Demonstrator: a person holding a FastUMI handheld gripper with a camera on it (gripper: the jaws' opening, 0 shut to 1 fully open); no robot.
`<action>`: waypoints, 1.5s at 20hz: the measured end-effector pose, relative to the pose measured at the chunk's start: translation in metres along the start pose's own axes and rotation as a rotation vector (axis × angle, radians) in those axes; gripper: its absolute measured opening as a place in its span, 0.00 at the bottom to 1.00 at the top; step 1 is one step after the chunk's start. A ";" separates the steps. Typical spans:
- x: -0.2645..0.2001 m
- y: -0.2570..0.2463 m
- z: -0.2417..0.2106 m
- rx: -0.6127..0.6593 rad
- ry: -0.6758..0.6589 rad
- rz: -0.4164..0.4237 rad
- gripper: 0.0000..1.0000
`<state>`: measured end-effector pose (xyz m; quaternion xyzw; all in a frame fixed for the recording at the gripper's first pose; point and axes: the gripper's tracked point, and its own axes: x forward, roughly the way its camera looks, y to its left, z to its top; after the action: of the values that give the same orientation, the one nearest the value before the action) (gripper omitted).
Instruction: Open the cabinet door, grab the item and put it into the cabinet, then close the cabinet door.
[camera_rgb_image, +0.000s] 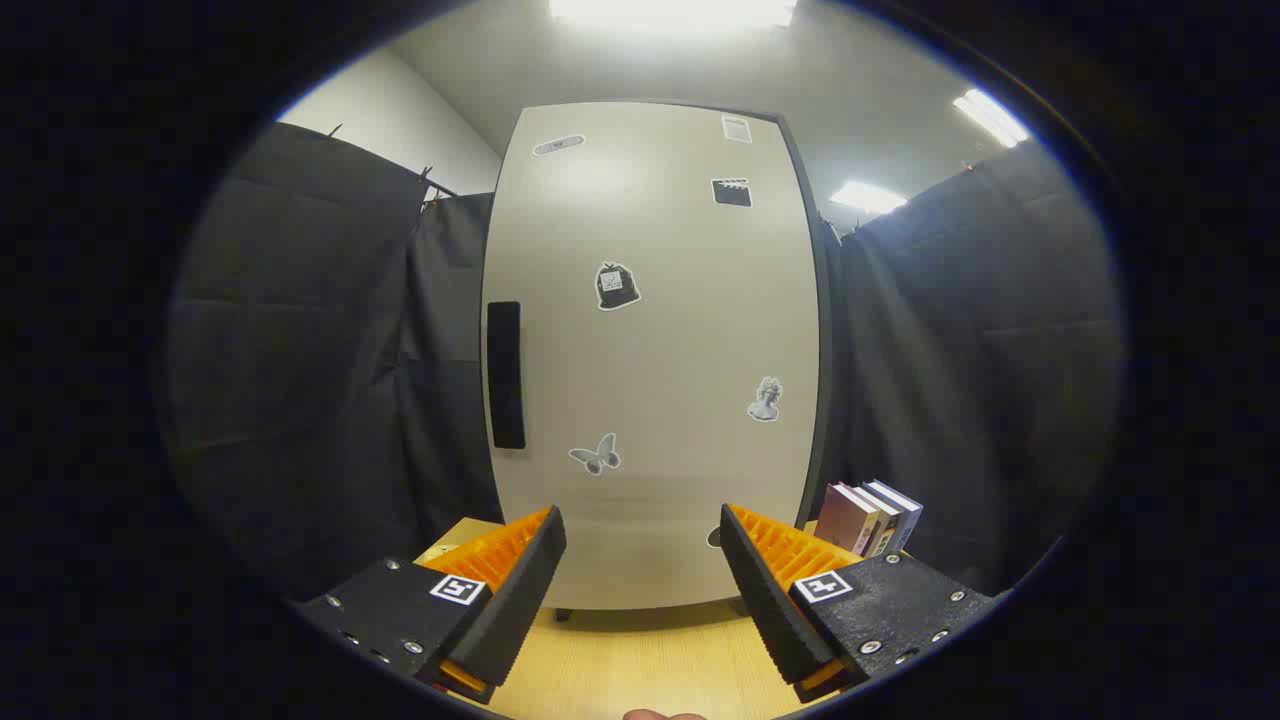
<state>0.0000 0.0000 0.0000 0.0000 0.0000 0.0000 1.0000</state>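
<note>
Nearest the lens, the gripper (642, 560) has its jaws spread wide apart with nothing between them, hovering over a pale wooden counter (650, 665). A sliver of a hand (665, 715) shows at the very bottom, cut off.

To the left hangs dark booth cloth (300, 380), with a white wall (400, 120) above it. Just ahead of the jaws stands the cabinet (650, 350), tall and upright, its long axis vertical. Its cream door (680, 330) is shut and faces the camera. A black vertical handle (505, 375) sits by the door's left edge; the dark frame edge runs down the right side. Small stickers dot the door, among them a butterfly (596, 455) low down and a bust (765, 400) to the right; their details are too small to read.

Right of the cabinet's foot, beyond the right jaw, a few books (868, 518) stand upright on the counter, their lower parts hidden behind the jaw. More dark cloth hangs farther right, and ceiling lights (990, 115) glare overhead.
</note>
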 end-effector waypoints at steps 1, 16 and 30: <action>0.001 -0.001 0.001 0.006 -0.003 0.000 0.96; 0.006 0.009 0.020 0.009 -0.002 0.026 0.96; 0.049 0.029 0.055 -0.005 -0.063 0.036 0.96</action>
<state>0.0488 0.0288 0.0554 -0.0025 -0.0316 0.0182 0.9993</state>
